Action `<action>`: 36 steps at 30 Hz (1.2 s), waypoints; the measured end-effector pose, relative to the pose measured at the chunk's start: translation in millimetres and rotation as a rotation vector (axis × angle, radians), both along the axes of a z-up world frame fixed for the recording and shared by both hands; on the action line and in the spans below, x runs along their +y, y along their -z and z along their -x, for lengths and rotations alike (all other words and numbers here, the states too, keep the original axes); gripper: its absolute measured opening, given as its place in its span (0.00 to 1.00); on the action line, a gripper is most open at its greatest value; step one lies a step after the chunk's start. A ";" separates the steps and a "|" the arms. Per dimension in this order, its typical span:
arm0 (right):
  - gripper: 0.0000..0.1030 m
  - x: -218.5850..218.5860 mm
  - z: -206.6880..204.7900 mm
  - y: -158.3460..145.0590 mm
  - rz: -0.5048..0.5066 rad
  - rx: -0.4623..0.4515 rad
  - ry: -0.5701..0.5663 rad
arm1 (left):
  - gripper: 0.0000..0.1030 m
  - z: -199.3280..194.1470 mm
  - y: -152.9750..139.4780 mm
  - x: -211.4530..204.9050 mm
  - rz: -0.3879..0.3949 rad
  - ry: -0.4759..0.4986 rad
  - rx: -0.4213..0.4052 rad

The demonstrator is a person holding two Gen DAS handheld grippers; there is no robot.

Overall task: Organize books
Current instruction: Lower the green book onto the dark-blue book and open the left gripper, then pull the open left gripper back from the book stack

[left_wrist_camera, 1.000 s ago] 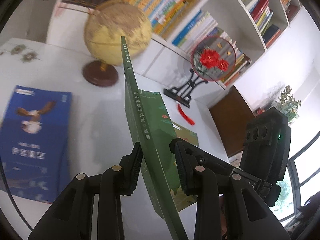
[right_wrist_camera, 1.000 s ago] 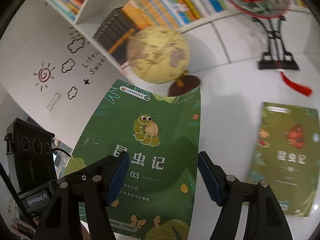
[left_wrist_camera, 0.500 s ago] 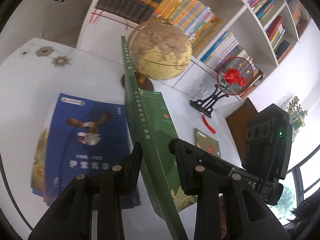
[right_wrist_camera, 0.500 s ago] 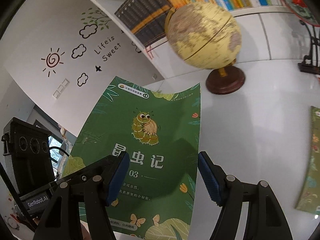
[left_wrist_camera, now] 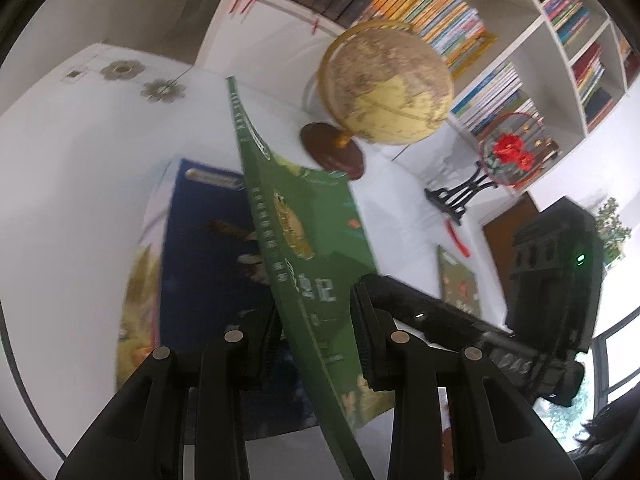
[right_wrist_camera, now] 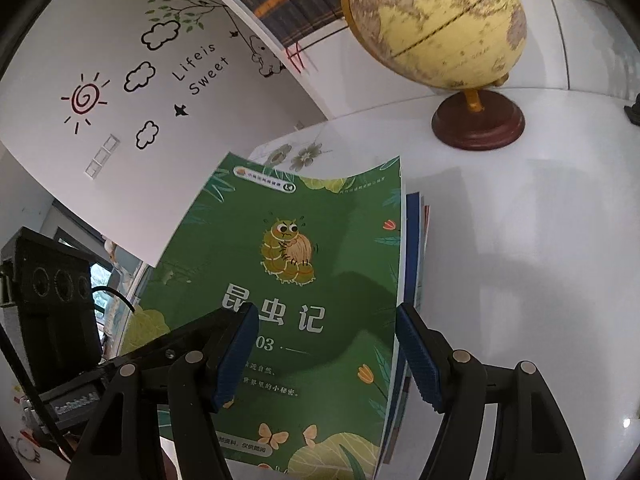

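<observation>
Our left gripper (left_wrist_camera: 316,340) is clamped on the green book (left_wrist_camera: 304,248) near its lower spine, holding it on edge with its long axis running straight ahead, away from the fingers. Below and to the left of those fingers lies the blue book (left_wrist_camera: 200,260), flat on the white table (left_wrist_camera: 72,184), its long axis roughly parallel to the green one's. We judge the coming move to be a tilt to the left and down, laying green onto blue, so this shared axis is what counts.

Our right gripper (right_wrist_camera: 326,350) stands wide open and holds nothing; the green cover (right_wrist_camera: 304,280) faces it, just ahead between its blue pads (right_wrist_camera: 236,356). Whether the pads touch the cover we cannot tell. The globe (right_wrist_camera: 436,20) stands ahead to the right, well apart from the pile. The left hand alone has the book.
</observation>
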State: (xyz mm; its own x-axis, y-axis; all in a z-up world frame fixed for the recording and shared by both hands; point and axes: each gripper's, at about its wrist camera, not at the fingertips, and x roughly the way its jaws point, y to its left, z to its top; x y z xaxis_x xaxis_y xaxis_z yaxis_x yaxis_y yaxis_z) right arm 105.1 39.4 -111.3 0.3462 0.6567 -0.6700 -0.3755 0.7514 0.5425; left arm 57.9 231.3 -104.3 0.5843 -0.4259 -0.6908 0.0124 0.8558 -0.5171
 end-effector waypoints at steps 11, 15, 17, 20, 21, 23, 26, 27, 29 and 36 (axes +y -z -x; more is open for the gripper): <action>0.68 -0.8 3.2 11.9 0.034 0.050 0.038 | 0.39 3.9 26.7 35.8 -0.073 -0.119 0.103; 0.68 0.3 8.4 6.1 0.058 0.024 0.054 | 0.39 5.9 25.0 43.8 -0.107 -0.160 0.101; 0.68 0.8 11.6 0.6 0.070 0.010 0.057 | 0.39 7.6 19.0 42.6 -0.130 -0.170 0.089; 0.68 1.4 16.1 -10.5 0.082 -0.011 0.055 | 0.39 12.1 5.9 34.0 -0.185 -0.170 0.069; 0.68 1.4 17.8 -14.8 0.088 -0.019 0.054 | 0.39 15.1 -0.1 29.3 -0.213 -0.169 0.058; 0.68 1.4 24.6 -26.1 0.107 -0.044 0.054 | 0.39 22.6 -14.2 17.7 -0.262 -0.160 0.027; 0.68 -1.9 38.2 -42.8 0.121 -0.064 0.060 | 0.46 39.0 -34.2 2.7 -0.266 -0.141 -0.004; 0.68 -2.0 41.0 -46.2 0.122 -0.065 0.062 | 0.51 44.7 -40.0 -0.4 -0.262 -0.150 -0.010; 0.68 -6.6 51.3 -56.6 0.143 -0.083 0.078 | 0.60 57.1 -53.3 -6.1 -0.264 -0.183 -0.035; 0.68 -12.5 80.4 -98.6 0.282 -0.213 0.125 | 0.62 77.6 -86.3 -32.9 -0.365 -0.253 -0.055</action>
State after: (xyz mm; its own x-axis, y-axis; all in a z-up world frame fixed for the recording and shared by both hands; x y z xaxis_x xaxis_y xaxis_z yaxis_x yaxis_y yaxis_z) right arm 24.7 26.9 -12.7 0.5634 0.4005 -0.7227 -0.3535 0.9074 0.2273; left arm -19.7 198.4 -18.0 0.6789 0.0011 -0.7343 -0.2020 0.9617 -0.1852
